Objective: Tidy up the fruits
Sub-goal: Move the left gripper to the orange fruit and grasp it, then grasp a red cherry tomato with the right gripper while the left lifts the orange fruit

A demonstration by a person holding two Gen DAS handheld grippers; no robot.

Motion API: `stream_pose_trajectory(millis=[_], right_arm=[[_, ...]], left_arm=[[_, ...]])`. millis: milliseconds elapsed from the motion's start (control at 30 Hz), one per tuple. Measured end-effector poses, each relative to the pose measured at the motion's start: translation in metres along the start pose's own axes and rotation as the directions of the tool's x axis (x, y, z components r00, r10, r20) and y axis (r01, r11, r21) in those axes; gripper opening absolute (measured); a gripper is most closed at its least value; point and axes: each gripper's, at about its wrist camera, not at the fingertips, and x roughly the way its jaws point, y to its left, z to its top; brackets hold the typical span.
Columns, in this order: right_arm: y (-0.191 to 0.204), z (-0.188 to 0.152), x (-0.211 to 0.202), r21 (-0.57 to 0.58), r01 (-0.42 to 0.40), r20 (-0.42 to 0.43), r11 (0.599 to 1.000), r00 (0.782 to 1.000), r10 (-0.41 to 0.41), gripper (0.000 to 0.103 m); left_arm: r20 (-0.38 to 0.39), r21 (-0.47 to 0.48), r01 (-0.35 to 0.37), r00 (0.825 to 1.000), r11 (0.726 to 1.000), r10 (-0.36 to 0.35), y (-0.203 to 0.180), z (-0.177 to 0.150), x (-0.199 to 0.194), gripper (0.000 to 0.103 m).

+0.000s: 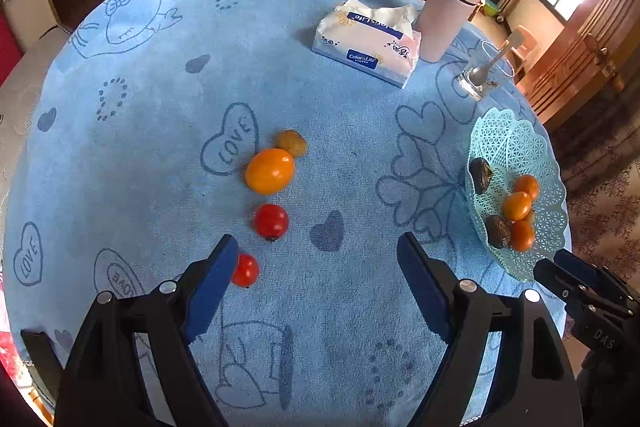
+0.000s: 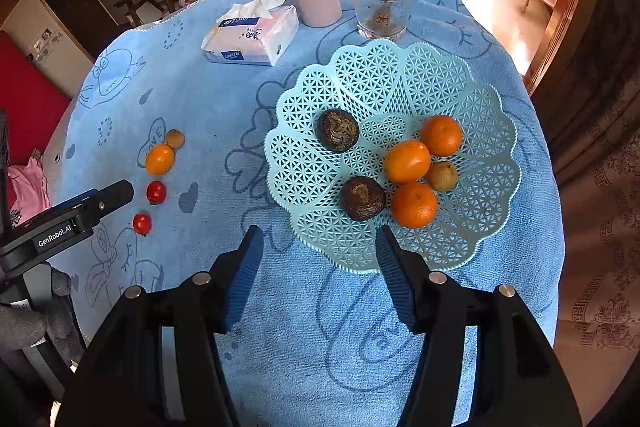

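Observation:
On the blue cloth lie an orange (image 1: 270, 171), a small brownish fruit (image 1: 292, 143) and two red tomatoes (image 1: 271, 221) (image 1: 245, 270) in a row. My left gripper (image 1: 318, 245) hangs open over the cloth; the nearer tomato shows just inside its left finger, partly hidden by it. The teal lattice basket (image 2: 400, 75) holds three oranges (image 2: 407, 161), two dark brown fruits (image 2: 338, 130) and a small brownish one (image 2: 442, 175). Over the basket's near rim my right gripper (image 2: 320, 233) stands open with nothing between its fingers.
At the far side of the round table stand a tissue pack (image 1: 368, 43), a pink tumbler (image 1: 448, 11) and a glass with a spoon (image 1: 480, 75). The basket sits close to the table's right edge. Bookshelves line the wall behind.

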Motion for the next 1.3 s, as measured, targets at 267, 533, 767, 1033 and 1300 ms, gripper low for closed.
stream_pose_trajectory(millis=[267, 533, 767, 1033, 1300], right_arm=[[0.024, -0.004, 0.008, -0.028, -0.01, -0.02, 1.0, 1.0, 0.009, 0.06], [0.031, -0.015, 0.014, -0.028, 0.013, -0.049, 1.0, 0.999, -0.015, 0.06], [0.039, -0.025, 0.024, -0.015, 0.03, -0.084, 0.999, 0.996, -0.031, 0.06], [0.051, -0.029, 0.034, -0.006, 0.046, -0.102, 0.999, 0.994, -0.046, 0.06], [0.067, -0.027, 0.046, -0.005, 0.033, -0.119, 0.999, 0.992, -0.033, 0.06]], left_arm=[[-0.013, -0.016, -0.037, 0.999, 0.999, 0.037, 0.036, 0.003, 0.012, 0.081], [-0.042, 0.04, -0.019, 0.999, 0.999, 0.02, 0.043, 0.02, 0.046, 0.071], [-0.075, 0.082, 0.001, 0.997, 0.997, 0.006, 0.042, 0.034, 0.074, 0.067], [-0.106, 0.124, 0.046, 0.994, 0.991, -0.033, 0.041, 0.049, 0.095, 0.055], [-0.128, 0.14, 0.111, 0.987, 0.984, -0.093, 0.038, 0.053, 0.097, 0.038]])
